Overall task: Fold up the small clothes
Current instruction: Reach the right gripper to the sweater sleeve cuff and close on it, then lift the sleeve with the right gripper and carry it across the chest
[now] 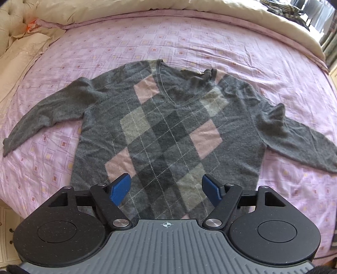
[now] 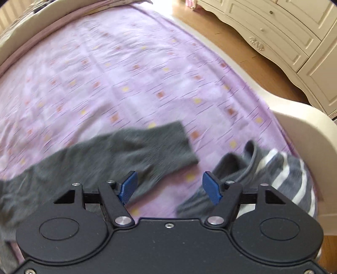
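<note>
Left wrist: grey argyle knit sweater [image 1: 166, 130] lies flat, unfolded | both your grippers [image 1: 166, 189] [image 2: 169, 187] gape wide, empty | next, pinch a sleeve [image 2: 118, 151].

It was a home bedroom: a bed [image 1: 189, 42] under a lilac patterned sheet, pillows [image 1: 23, 52], a cream dresser [image 2: 294, 33].

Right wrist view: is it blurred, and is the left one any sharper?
Right wrist view: streaky motion blur over the lilac patterned bedsheet and grey knitted sleeve, with glare on the wooden floor; left wrist view: sharp, evenly lit, the grey argyle V-neck sweater crisp, only fisheye bending at the edges.
</note>
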Motion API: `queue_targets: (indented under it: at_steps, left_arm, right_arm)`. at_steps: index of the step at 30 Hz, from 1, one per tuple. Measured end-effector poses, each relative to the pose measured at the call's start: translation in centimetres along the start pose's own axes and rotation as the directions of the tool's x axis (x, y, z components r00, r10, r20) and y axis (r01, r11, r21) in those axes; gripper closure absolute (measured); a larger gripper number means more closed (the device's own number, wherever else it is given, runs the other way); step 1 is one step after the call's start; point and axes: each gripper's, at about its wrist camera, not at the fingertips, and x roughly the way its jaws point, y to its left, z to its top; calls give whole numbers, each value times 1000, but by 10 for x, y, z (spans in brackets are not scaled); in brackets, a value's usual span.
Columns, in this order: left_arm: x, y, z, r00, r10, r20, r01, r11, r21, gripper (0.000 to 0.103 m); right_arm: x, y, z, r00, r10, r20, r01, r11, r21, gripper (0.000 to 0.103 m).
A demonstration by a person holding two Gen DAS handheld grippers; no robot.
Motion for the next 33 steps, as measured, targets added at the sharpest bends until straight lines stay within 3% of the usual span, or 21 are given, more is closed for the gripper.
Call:
queue_targets:
  at_steps: [7,11,14,16,17,21,27,33]
  left_arm:
    - [-4,-5,-1,999,52,-16,-52,999,-13,30]
    - [-5,-5,-2,997,74,-23,-75,997,-18,30]
    - [-6,-8,-3,996,84,-25,-84,996,-6,30]
    - [-5,-10,-4,996,84,-29,-84,996,2,30]
    - [-5,-11,-4,996,84,-30,-83,996,8,30]
    - [-6,-14,-5,997,78,-22,-77,996,35,30]
    - [-9,-9,-5,998,60,2,-60,997,49,30]
    - [-4,2,-4,1000,27,13,-28,998,55,30]
  right_arm:
    - [43,-21,19,999,37,-22,-36,998,44,39]
    - [51,-27,18,995,103,-14,-102,992,78,40]
    - [50,-30,18,985,171,0,-170,982,82,58]
    - [48,-31,17,980,201,-1,-200,975,96,81]
    - [46,-30,16,976,216,3,-215,972,90,86]
    - [33,-23,14,975,219,42,-221,974,48,87]
    - [-4,-42,15,966,236,106,-247,963,104,88]
    - [-41,-56,4,972,206,117,-219,969,118,88]
